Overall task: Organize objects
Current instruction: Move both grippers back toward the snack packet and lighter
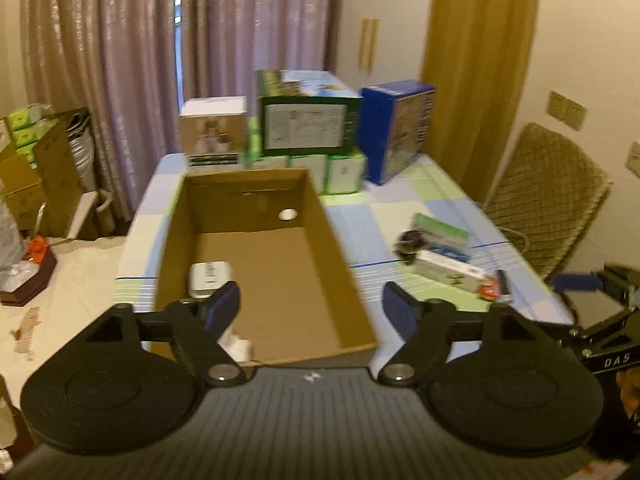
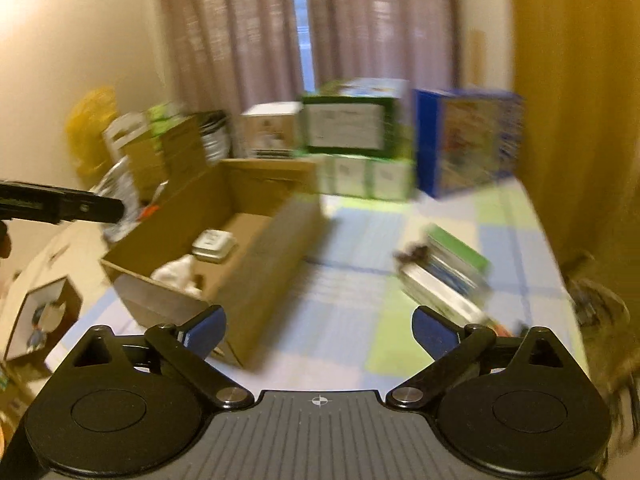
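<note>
An open cardboard box (image 1: 280, 280) (image 2: 264, 256) lies on the checked table. Inside it sit a white flat item (image 1: 210, 278) (image 2: 214, 245) and a crumpled white thing (image 1: 240, 346) (image 2: 180, 274). My left gripper (image 1: 312, 308) hovers open above the box's near end, nothing between its fingers. To the right on the table lies a small pile of flat packets (image 1: 444, 254) (image 2: 452, 276) with a dark round item (image 1: 410, 240) beside it. My right gripper (image 2: 318, 330) is open and empty above the table, between the box and the pile. The right wrist view is blurred.
Stacked cartons stand at the table's far end: a white one (image 1: 212, 132), a green one (image 1: 308, 120) on small green-white boxes, and a blue one (image 1: 396, 128). A wicker chair (image 1: 548, 196) stands at the right. More cardboard boxes (image 1: 36, 168) crowd the floor at the left.
</note>
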A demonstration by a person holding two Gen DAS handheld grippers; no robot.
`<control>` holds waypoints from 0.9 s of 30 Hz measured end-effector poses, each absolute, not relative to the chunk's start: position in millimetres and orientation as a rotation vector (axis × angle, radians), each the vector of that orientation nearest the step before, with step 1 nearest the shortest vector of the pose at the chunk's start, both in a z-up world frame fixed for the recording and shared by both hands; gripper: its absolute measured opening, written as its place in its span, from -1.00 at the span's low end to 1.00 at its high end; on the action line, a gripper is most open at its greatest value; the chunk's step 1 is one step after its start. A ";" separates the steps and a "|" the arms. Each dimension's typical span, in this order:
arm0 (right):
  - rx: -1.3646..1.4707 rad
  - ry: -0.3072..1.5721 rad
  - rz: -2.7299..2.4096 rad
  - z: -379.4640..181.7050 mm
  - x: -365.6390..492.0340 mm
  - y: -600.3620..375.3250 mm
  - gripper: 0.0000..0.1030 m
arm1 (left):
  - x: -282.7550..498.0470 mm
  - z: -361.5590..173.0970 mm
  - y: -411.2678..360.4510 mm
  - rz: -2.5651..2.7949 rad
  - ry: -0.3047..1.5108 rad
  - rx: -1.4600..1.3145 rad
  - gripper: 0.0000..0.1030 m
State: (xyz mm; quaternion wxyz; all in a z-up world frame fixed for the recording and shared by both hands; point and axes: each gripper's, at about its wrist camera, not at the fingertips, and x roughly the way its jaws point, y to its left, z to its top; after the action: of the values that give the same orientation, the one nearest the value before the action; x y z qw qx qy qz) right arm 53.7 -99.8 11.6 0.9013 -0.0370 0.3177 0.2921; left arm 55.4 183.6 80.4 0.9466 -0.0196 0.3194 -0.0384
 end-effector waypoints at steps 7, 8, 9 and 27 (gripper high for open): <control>-0.018 0.683 0.438 7.7 26.2 -176.0 0.96 | 45.4 77.9 118.8 -0.173 0.625 -0.005 0.85; -0.013 0.684 0.423 7.5 23.3 -184.7 0.96 | 45.5 76.3 111.8 -0.185 0.627 -0.005 0.86; -0.010 0.681 0.409 8.9 20.9 -191.8 0.96 | 45.1 74.0 104.5 -0.198 0.628 -0.003 0.90; 0.039 0.716 0.306 -6.9 58.2 -249.9 0.92 | 95.1 -1.4 2.1 -0.388 0.730 0.129 0.97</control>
State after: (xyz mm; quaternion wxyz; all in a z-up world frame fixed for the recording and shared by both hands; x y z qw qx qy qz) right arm 58.2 -249.9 -6.9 0.9250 0.0190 0.3490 0.1491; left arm 95.1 2.1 -1.4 0.9138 0.0625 0.3543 -0.1885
